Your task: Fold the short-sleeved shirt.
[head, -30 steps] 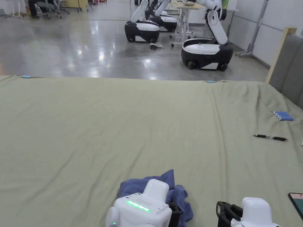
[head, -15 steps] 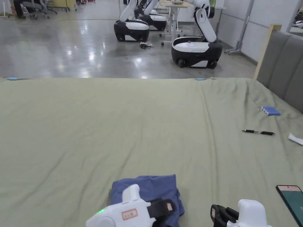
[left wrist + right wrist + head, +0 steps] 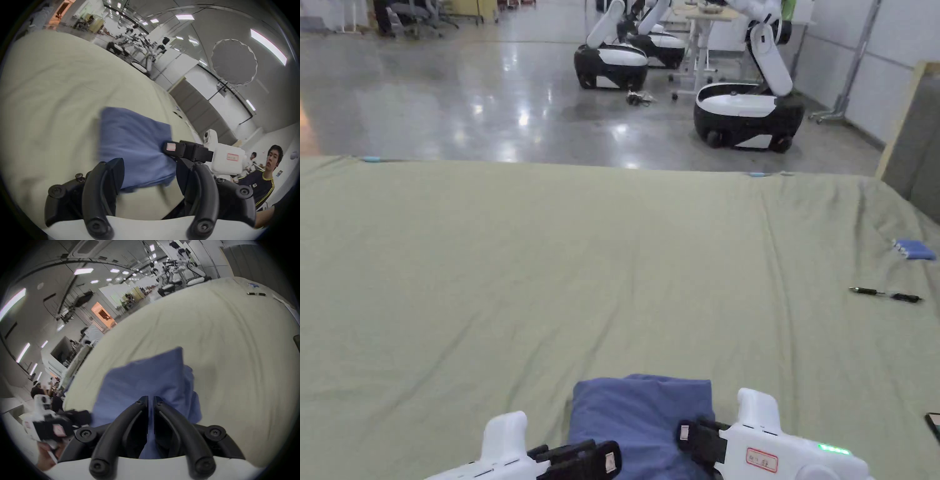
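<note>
The blue short-sleeved shirt (image 3: 640, 415) lies as a compact folded rectangle near the front edge of the green sheet (image 3: 550, 262). My right gripper (image 3: 689, 435) comes in from the right, and in the right gripper view (image 3: 150, 400) its jaws are pressed together on the blue shirt (image 3: 142, 379). My left gripper (image 3: 592, 458) sits just left of the shirt. In the left gripper view it (image 3: 148, 164) stands open, with the near edge of the shirt (image 3: 133, 142) lying loose between its jaws. The right gripper (image 3: 173, 148) there touches the shirt's right edge.
A black pen (image 3: 884, 294), a small blue pack (image 3: 914, 250) and a phone (image 3: 934, 425) lie on the sheet's right side. A grey padded panel (image 3: 915, 144) stands at the right. White robots (image 3: 747, 109) are parked beyond the far edge. A person (image 3: 259, 175) is close by.
The crumpled shirt now lies as a flat folded rectangle. My left gripper has let go and drawn off to its left. My right gripper has moved in and shut on its right edge.
</note>
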